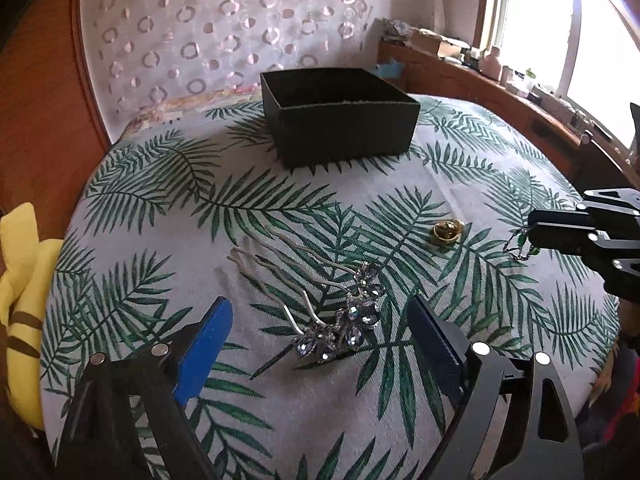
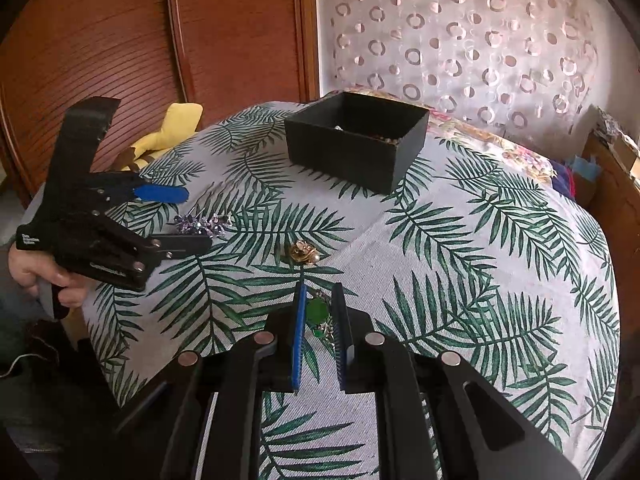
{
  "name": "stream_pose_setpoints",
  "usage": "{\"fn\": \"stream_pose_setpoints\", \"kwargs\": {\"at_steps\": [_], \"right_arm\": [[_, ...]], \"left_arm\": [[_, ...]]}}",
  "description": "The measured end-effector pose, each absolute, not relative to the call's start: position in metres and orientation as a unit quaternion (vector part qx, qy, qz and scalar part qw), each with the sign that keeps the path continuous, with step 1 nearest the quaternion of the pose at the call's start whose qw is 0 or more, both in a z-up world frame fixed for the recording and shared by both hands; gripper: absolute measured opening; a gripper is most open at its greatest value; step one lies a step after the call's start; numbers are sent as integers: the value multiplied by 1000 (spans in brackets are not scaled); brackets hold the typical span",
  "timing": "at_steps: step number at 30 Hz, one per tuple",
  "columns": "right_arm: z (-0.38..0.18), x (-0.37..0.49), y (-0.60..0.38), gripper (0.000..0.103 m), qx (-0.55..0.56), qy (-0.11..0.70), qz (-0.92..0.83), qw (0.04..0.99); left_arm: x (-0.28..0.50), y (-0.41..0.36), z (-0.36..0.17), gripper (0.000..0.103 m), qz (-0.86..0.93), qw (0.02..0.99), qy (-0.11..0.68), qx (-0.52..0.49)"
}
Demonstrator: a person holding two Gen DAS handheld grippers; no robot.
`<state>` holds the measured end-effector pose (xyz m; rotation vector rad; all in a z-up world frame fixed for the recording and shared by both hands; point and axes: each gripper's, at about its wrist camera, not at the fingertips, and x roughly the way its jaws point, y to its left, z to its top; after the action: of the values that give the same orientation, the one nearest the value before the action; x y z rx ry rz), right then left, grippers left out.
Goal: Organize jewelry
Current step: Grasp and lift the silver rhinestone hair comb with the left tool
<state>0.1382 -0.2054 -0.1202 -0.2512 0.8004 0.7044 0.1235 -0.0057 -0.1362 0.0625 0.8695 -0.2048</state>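
White marks on the left gripper point(image 2: 192, 216) are too blurred to read

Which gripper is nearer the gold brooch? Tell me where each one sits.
Right, though narrowly. The right gripper, closed on the green-stone piece, sits just short of the gold brooch. The left gripper is open around the crystal hair comb, farther to the brooch's left.

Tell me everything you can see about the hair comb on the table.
The hair comb is silver-looking metal with several long wavy prongs and a cluster of blue-grey gems along its top. It lies flat on the leaf-print tablecloth, prongs pointing toward the black box. The open left gripper straddles it without touching.
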Motion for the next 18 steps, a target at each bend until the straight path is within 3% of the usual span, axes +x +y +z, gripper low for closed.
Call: {"fn": "stream_pose_setpoints", "kwargs": {"at_steps": [10,13,15,18], "right_arm": [[-119,139,-206,14,-115,379,334,855],[-119,139,-205,14,-116,378,334,855],[-117,140,-204,14,-115,377,335,856],[-114,140,-203,14,-114,373,336,857]], "left_arm": [[140,-19,-142,86,-97,897,428,47],[142,-20,-142,78,-90,899,425,50],[142,-19,-140,64,-88,902,421,48],[139,-19,-139,60,-93,903,416,47]]}}
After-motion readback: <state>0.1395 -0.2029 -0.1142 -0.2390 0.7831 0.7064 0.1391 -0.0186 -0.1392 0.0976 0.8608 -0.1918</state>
